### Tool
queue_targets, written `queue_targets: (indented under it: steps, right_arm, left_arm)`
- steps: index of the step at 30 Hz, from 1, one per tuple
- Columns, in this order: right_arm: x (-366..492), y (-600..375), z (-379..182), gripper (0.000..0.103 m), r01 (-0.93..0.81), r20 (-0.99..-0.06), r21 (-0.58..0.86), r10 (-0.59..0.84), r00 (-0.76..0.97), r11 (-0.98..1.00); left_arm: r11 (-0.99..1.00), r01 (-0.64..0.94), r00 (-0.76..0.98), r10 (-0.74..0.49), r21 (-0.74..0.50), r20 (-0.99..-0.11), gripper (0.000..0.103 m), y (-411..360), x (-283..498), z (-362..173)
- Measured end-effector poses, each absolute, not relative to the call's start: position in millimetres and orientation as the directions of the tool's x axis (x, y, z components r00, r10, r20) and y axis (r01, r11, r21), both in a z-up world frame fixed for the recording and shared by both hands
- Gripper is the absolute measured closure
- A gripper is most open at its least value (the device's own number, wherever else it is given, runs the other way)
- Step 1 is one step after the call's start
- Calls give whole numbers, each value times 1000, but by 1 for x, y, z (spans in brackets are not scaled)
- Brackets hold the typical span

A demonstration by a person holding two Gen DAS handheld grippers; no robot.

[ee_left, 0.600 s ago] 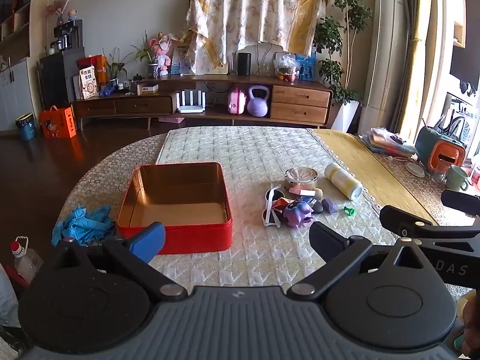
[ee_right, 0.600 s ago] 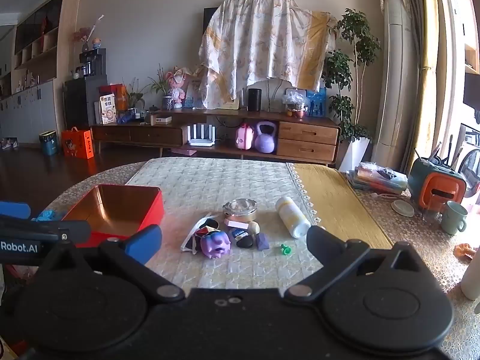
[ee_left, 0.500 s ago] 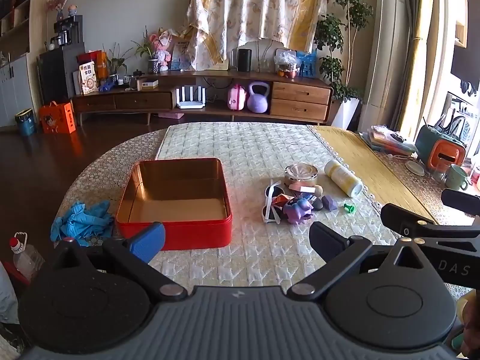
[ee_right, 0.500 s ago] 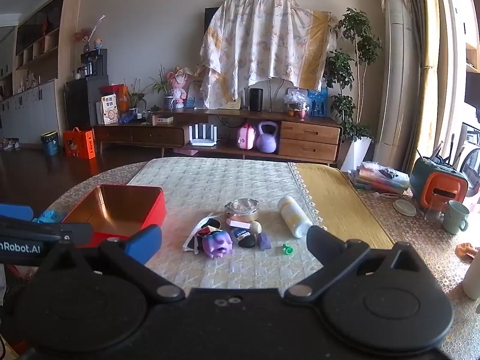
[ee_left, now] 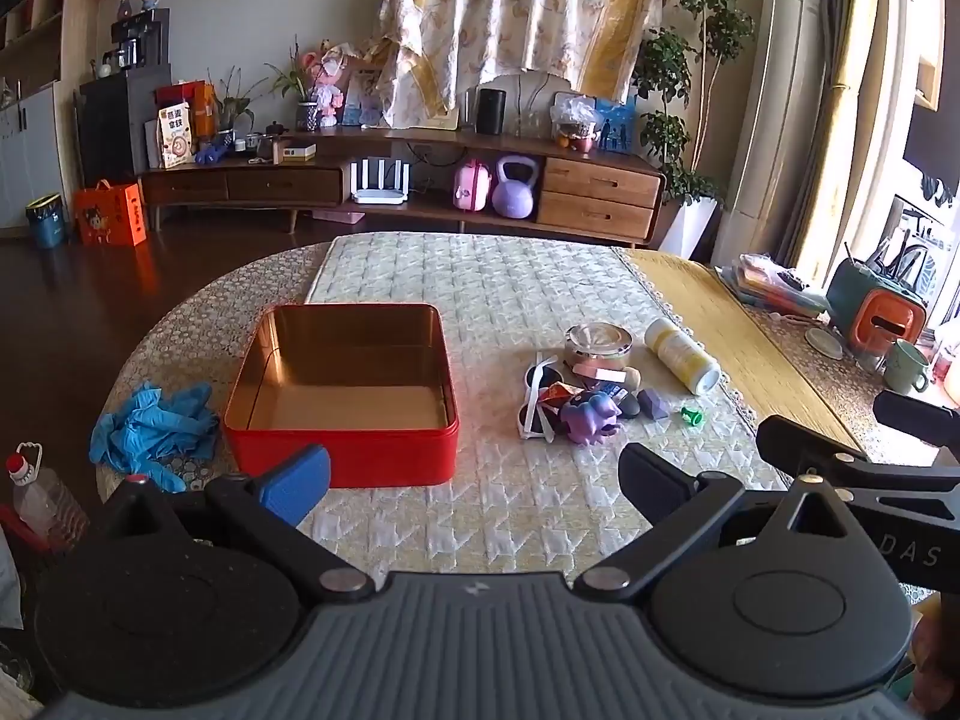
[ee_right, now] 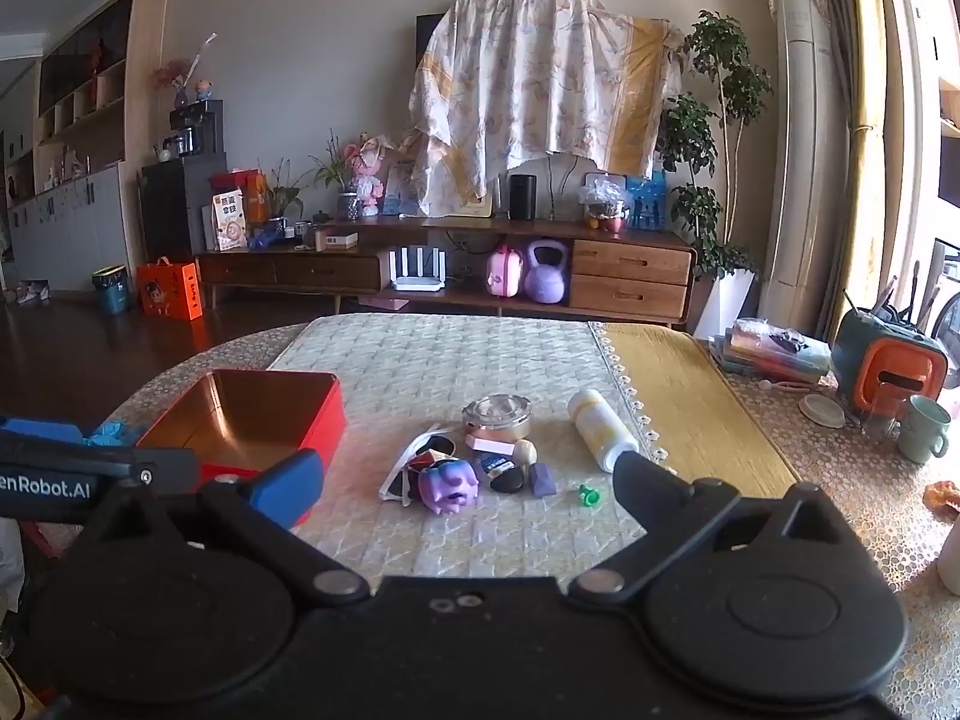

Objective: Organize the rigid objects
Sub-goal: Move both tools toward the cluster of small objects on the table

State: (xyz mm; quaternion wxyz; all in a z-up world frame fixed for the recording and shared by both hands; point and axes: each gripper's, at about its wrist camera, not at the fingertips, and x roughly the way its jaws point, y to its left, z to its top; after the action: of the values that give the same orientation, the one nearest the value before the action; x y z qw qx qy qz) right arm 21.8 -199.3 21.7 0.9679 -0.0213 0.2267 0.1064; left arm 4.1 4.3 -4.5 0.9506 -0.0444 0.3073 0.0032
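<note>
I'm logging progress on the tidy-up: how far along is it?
Nothing looks done: the red tin is empty. Nothing is in hand; the left gripper and right gripper are open above the table. Left: the whole pile, including the purple toy, round metal tin and white bottle.

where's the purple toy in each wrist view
Left wrist: purple toy sits right of centre, at the near edge of the clutter, right of the red tin.
Right wrist: purple toy sits near centre, between the open fingers.
Shared landmark: the round metal tin behind it.
</note>
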Motion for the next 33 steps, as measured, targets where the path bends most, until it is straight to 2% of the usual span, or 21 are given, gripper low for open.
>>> queue_targets:
  steps: [17, 33]
  right_arm:
    - [28, -202, 17, 0, -228, -471, 56, 227, 853, 972]
    - [43, -209, 16, 0, -213, -476, 52, 212, 854, 976]
  left_arm:
    - [996, -37, 808, -21, -86, -589, 0, 9, 7, -11]
    - [993, -54, 785, -24, -107, -619, 0, 12, 42, -14]
